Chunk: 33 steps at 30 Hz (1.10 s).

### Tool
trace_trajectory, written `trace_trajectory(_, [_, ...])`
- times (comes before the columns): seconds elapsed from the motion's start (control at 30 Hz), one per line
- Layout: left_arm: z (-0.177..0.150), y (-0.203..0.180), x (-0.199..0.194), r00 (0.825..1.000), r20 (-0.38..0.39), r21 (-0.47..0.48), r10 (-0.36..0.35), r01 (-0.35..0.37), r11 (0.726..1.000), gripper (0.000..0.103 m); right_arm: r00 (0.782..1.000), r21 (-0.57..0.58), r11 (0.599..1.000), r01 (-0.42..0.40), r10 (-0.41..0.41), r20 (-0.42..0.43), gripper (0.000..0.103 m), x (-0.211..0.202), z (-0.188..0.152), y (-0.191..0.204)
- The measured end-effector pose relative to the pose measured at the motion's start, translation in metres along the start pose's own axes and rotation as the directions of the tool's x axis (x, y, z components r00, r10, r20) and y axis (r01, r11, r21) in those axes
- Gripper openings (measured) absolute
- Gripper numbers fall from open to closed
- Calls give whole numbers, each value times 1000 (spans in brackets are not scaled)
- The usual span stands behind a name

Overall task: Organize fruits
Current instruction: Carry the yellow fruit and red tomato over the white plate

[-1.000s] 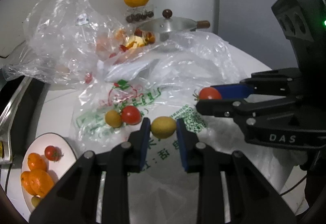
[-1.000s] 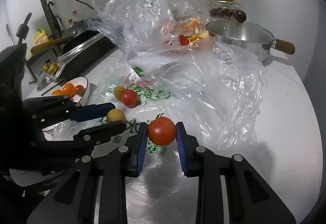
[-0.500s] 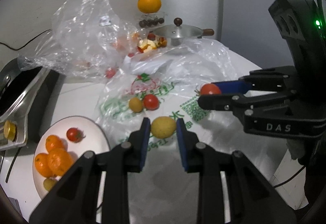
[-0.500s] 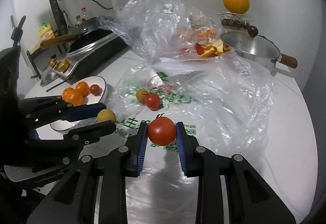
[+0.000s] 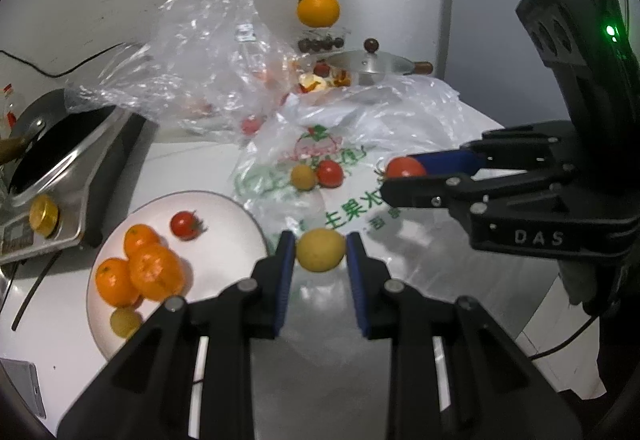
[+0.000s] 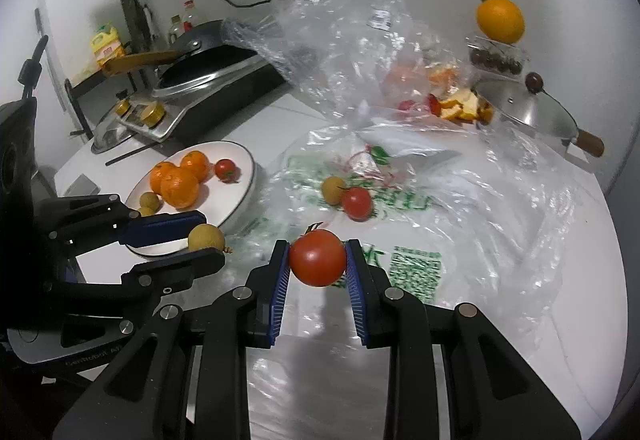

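My left tongs (image 5: 320,254) are clamped on a small round yellow-brown fruit (image 5: 320,250), held above the counter (image 6: 580,340) just beside the rim of the round white plate (image 5: 224,212). My right tongs (image 6: 318,260) are clamped on a round red tomato (image 6: 317,257), held over the printed clear plastic bag (image 6: 416,264). On the plate: three orange mandarins (image 5: 154,271), one small red tomato (image 5: 184,225), one small yellowish fruit (image 5: 125,322). Left on the printed bag: another yellow-brown fruit (image 5: 303,177) touching a red cherry tomato (image 5: 330,173). Behind is a crumpled clear bag (image 5: 208,52) and a lidded steel pot (image 6: 532,108) with a big orange (image 6: 500,19) behind it, raised above the pot. Black pan on a cooktop (image 6: 208,68) sits beyond the plate.
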<state>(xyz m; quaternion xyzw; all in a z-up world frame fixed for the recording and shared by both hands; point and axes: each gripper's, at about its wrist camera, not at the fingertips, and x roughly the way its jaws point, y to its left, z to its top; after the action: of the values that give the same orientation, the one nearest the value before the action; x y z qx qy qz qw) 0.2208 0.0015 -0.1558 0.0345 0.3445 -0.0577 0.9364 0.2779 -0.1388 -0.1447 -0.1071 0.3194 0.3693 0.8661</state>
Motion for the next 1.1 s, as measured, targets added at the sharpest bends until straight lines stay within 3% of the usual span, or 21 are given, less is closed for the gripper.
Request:
trace_trajectory(0.6, [-36,50,-38,998,35,-72,44,-42,997,27,999,-87,996,0,-2,-32,30,15,15,64])
trace_trajectory(1.1, [-61,87,-39,995,-2,-131,103,-102,986,27,997,-137,990,-31,22,-69,30,35,19,101])
